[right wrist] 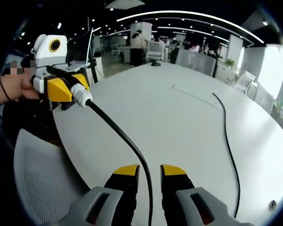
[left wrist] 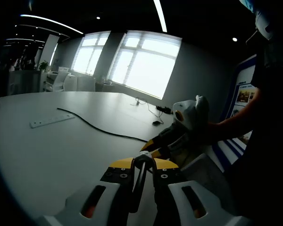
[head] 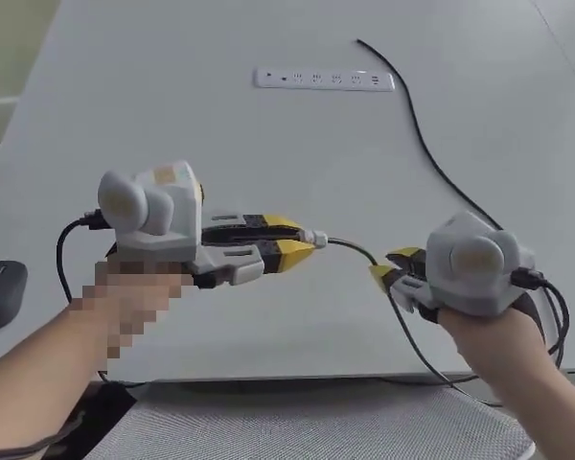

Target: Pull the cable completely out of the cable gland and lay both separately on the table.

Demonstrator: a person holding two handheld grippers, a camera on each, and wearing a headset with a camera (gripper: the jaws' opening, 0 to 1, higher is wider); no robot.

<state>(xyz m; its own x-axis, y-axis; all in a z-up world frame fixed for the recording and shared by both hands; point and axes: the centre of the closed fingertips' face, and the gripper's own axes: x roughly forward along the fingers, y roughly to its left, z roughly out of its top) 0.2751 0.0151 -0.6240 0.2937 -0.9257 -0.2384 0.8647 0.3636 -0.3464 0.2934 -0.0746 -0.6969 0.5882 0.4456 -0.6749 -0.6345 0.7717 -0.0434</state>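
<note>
Head view: clamped cable gland in left gripper above near edge of table. Straddled cable with narrowly parted jaws of right gripper. Could not read markings on power strip.

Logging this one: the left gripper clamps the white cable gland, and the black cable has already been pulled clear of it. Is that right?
Not quite. The left gripper does clamp the white cable gland, but the black cable is not clear of it: the right gripper view shows it entering the gland and running between the right gripper's jaws.
</note>
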